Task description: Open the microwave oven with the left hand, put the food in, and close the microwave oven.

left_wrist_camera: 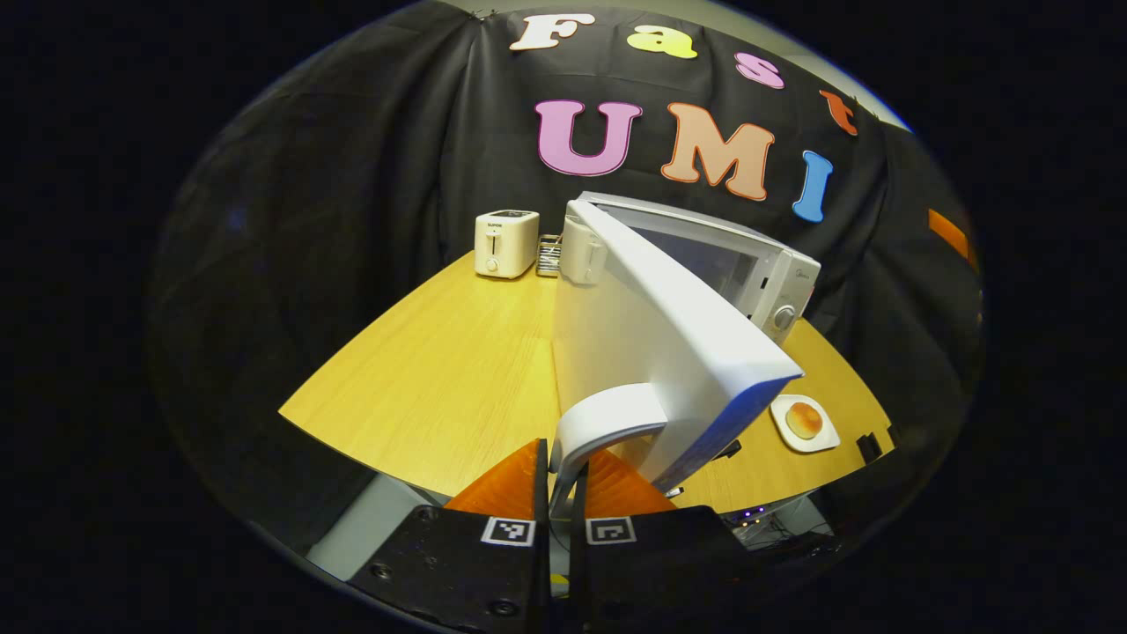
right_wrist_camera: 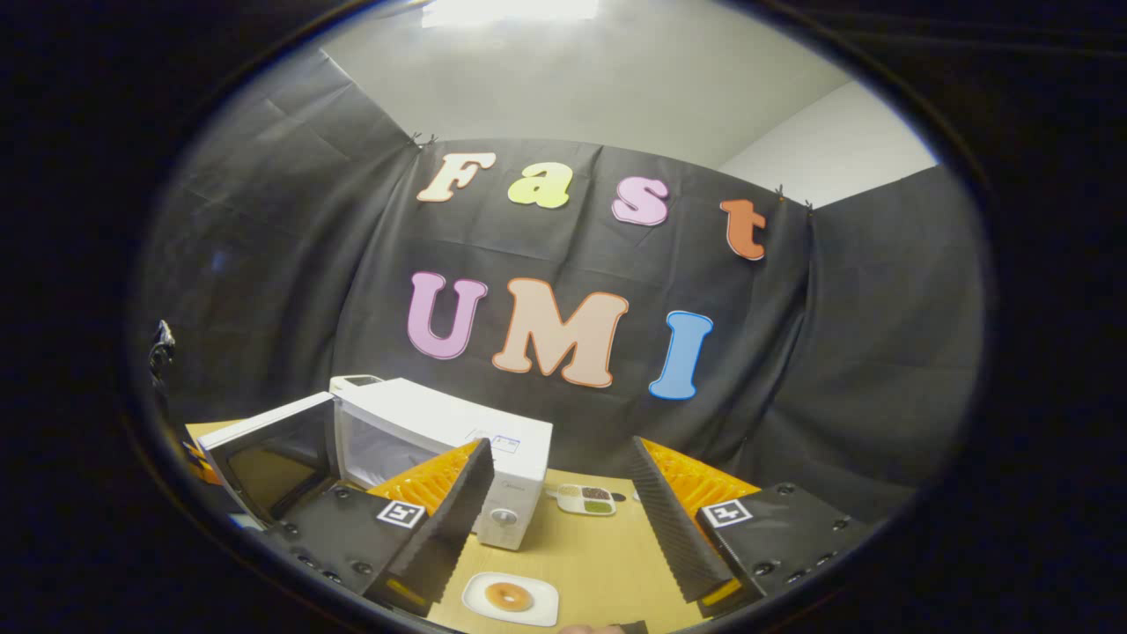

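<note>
A white microwave oven [left_wrist_camera: 757,264] stands on the wooden table [left_wrist_camera: 440,370] with its door [left_wrist_camera: 651,352] swung wide toward me. My left gripper [left_wrist_camera: 561,480] is shut on the door's white handle [left_wrist_camera: 607,418]. The food is a round bun [left_wrist_camera: 804,419] on a white plate [left_wrist_camera: 823,440], lying right of the door near the table's front edge. In the right gripper view the microwave oven [right_wrist_camera: 440,440] sits at lower left with its door [right_wrist_camera: 264,453] open, and the bun on its plate [right_wrist_camera: 511,598] lies below my right gripper [right_wrist_camera: 563,519], which is open and above the table.
A white toaster [left_wrist_camera: 505,243] and a small rack [left_wrist_camera: 548,255] stand at the table's back left. A divided dish [right_wrist_camera: 585,499] with dark and green contents sits behind the plate, right of the microwave. The table's front edge runs just below the door.
</note>
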Demonstrator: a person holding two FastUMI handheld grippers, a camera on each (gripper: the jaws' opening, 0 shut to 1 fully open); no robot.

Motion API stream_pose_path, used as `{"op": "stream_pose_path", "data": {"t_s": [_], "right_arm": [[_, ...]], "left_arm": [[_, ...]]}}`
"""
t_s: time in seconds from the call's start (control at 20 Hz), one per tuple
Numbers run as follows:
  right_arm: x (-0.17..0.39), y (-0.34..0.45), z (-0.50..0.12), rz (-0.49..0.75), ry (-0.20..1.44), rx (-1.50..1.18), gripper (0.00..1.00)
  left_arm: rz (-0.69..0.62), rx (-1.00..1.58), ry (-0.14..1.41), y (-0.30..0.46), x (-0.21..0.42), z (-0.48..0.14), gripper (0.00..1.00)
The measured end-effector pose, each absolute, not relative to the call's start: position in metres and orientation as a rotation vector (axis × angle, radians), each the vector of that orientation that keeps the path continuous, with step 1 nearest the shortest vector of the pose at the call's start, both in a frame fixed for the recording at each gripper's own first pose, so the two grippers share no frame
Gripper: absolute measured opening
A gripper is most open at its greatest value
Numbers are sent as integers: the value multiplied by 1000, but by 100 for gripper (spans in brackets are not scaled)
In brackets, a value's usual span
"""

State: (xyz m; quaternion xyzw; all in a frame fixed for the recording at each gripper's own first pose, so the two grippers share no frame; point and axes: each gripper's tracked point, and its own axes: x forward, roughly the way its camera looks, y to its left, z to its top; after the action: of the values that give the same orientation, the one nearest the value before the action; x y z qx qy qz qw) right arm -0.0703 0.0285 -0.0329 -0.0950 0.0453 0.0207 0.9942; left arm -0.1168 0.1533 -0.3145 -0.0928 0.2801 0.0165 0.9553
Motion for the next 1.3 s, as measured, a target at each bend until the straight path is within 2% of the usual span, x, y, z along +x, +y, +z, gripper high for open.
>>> {"op": "stream_pose_path", "data": {"t_s": [0.05,0.1,0.15,0.2,0.3,0.35,0.5,0.65,0.85,1.0,1.3], "right_arm": [[-70,30,-33,42,93,-191,97],[-70,30,-34,41,94,-191,97],[-71,30,-36,42,97,-187,97],[-70,30,-38,43,101,-181,97],[-68,32,-43,46,111,-168,97],[-68,33,-46,46,116,-160,97],[-65,37,-72,64,148,-120,97],[-64,40,-122,78,237,-19,98],[-65,34,-203,42,378,97,97],[-68,31,-256,42,463,148,97],[-81,29,-345,103,616,82,97]], "left_arm": [[35,-202,576,154,-118,-316,21],[51,-205,588,156,-122,-316,28],[41,-215,598,153,-124,-317,54],[45,-206,593,154,-128,-313,54],[65,-143,576,161,-131,-308,61],[60,-126,575,163,-135,-306,70],[42,-103,588,165,-147,-300,69],[71,-81,558,178,-153,-286,70],[146,-220,541,198,-160,-267,70],[175,-231,514,210,-163,-257,69],[184,-195,520,208,-171,-249,70]]}}
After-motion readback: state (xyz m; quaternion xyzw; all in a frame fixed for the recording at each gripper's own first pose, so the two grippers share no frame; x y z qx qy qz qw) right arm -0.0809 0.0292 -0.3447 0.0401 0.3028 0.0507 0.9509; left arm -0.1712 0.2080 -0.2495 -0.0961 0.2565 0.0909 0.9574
